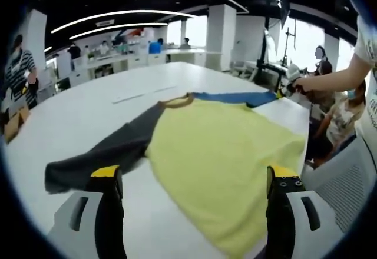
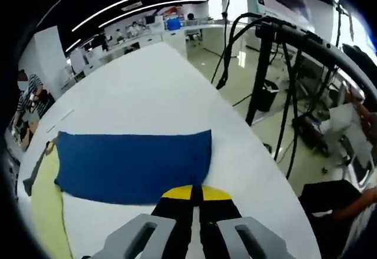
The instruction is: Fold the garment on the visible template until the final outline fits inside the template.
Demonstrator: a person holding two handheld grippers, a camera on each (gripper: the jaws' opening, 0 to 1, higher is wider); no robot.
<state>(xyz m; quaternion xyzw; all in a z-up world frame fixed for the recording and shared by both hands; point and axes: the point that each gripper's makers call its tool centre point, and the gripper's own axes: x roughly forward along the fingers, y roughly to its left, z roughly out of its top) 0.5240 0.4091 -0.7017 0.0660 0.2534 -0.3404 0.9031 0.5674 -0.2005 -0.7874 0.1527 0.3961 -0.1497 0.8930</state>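
In the left gripper view the left gripper [image 1: 194, 182] hangs over the near edge of the shirt [image 1: 218, 147] with its jaws spread wide and released, nothing between them. Each jaw is dark with a yellow tip and sits on a pale grey moulded body. Between and beyond the jaws the shirt lies flat on the table [image 1: 88, 103], a smooth white surface with a rounded edge. The shirt's body is soft pale yellow cloth with a few shallow creases. Its grey sleeve [image 1: 106, 156] stretches away from the body toward the left jaw, long and tapering. The collar [image 1: 177, 100] is a thin brownish band at the far end of the yellow body, and the blue sleeve [image 1: 238, 98] runs from there toward the far right corner of the table.

In the right gripper view the right gripper [image 2: 196, 194] has its yellow-tipped jaws pressed together, clenched; whether they pinch the sleeve's hem, I cannot tell. Just beyond the tips, the blue sleeve [image 2: 135, 165] lies spread as a flat, matte rectangle on the table [image 2: 147, 100]. Black tubular stands and cables [image 2: 277, 76] rise beside the table, past the sleeve.
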